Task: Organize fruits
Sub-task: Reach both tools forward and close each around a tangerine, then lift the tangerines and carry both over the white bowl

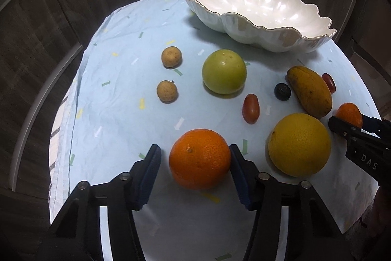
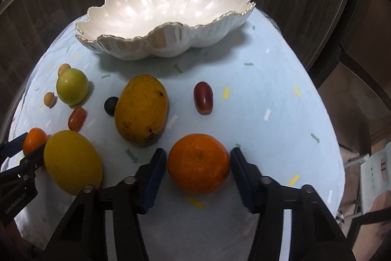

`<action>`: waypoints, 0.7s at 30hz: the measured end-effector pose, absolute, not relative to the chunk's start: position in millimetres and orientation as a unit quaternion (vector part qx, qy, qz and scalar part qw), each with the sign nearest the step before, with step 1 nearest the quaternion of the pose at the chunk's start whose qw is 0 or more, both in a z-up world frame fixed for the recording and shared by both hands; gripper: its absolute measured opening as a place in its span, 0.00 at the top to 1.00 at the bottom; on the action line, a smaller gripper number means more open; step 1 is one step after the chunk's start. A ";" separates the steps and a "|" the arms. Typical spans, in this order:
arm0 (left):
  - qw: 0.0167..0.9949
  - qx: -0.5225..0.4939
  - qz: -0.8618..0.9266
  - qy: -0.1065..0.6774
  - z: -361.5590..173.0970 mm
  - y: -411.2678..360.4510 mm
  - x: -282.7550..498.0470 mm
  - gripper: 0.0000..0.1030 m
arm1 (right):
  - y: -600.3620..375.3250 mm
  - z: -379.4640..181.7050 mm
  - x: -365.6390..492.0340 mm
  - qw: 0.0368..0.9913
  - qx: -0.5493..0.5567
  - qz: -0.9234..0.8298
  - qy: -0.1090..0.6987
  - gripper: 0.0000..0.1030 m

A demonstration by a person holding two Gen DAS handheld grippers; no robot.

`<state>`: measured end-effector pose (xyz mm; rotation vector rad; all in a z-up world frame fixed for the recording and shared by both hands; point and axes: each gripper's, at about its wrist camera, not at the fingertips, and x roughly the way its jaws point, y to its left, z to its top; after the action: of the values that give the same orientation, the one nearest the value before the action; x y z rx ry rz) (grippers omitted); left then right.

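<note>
one bowl [image 2: 171,45], glossy white ceramic with a scalloped, gold-edged rim, stands at the far side of the counter [image 2: 281,151], which is covered by a wrinkled pale blue cloth printed with small arrows.

ten fruits lie on the cloth, all outside the bowl:
- two oranges with pebbled rind: the left orange [image 1: 199,158] and the right orange [image 2: 198,163], both near.
- one large yellow citrus [image 2: 73,160], smooth and rounded, between the oranges.
- one mango [image 2: 141,109], oval, yellow-orange with dark specks.
- one green fruit [image 1: 224,71], round and smooth.
- two tan fruits [image 1: 171,56], small, round and matt, at far left.
- two red fruits [image 2: 203,97], oblong and shiny.
- one dark berry [image 1: 282,91], touching the mango in the right view.

the left gripper [image 1: 194,155] is released: the left orange sits between its blue-padded fingers [image 1: 152,163], with a gap at the left pad. the right gripper [image 2: 198,158] brackets the right orange; whether its fingers [image 2: 156,165] press the rind cannot be told.
</note>
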<state>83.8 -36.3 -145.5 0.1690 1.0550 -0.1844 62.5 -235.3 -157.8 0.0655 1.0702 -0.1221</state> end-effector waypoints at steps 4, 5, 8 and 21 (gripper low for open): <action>0.856 0.083 -0.094 0.501 -145.2 -37.9 82.6 0.55 | -238.4 -157.5 60.5 0.859 0.034 -0.059 0.507 0.56; 0.856 0.083 -0.094 0.501 -145.1 -37.6 82.5 0.55 | -238.5 -157.1 60.3 0.859 0.034 -0.059 0.507 0.56; 0.855 0.085 -0.092 0.503 -144.3 -37.6 82.0 0.56 | -238.2 -155.3 59.7 0.859 0.033 -0.060 0.507 0.57; 0.868 0.083 -0.092 0.480 -116.6 -34.7 77.3 0.57 | -230.6 -124.7 57.8 0.877 0.021 -0.055 0.476 0.57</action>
<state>77.3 -34.7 -116.6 0.1736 1.0050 -0.1927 57.8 -230.6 -124.7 0.0438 0.9932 -0.1147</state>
